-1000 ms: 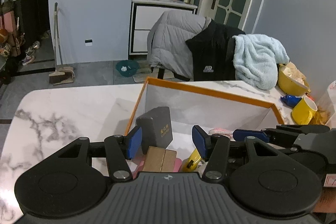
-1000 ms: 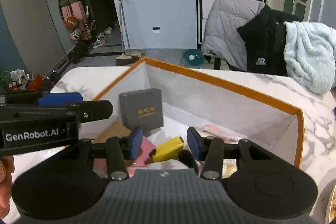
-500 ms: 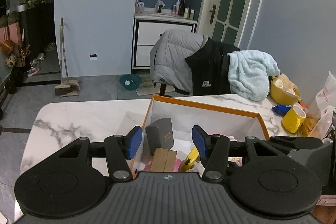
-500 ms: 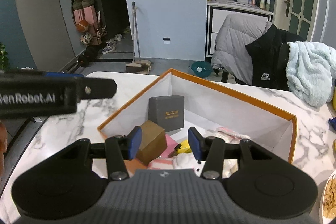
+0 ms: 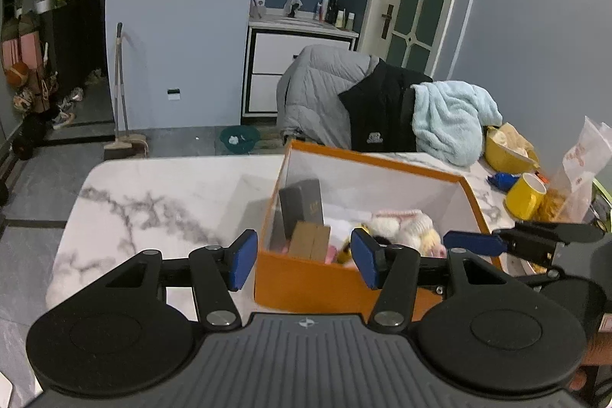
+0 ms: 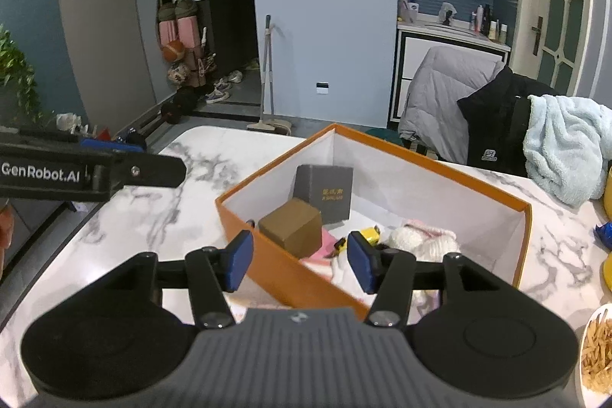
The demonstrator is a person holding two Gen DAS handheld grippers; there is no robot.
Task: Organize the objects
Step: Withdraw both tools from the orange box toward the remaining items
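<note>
An orange box (image 5: 306, 278) with white inner walls stands on the marble table (image 5: 160, 194); it also shows in the right wrist view (image 6: 267, 270). Inside are a dark grey case (image 6: 325, 192) leaning upright, a brown cardboard box (image 6: 292, 226), a pink item (image 6: 329, 239), a yellow object (image 6: 367, 234) and a white fluffy toy (image 6: 420, 239). My left gripper (image 5: 304, 262) is open and empty, in front of the box's near wall. My right gripper (image 6: 298, 260) is open and empty, above the box's near corner.
A yellow mug (image 5: 526, 194), a yellow bowl (image 5: 505, 151) and a plastic bag (image 5: 581, 159) stand at the table's right end. A chair with jackets and a light blue towel (image 5: 447, 121) is behind the table. A plate of fries (image 6: 596, 347) lies at my right.
Both grippers have pulled back and up from inside the box. The box now lies farther ahead, and more of the table and room shows. Both stay open.
</note>
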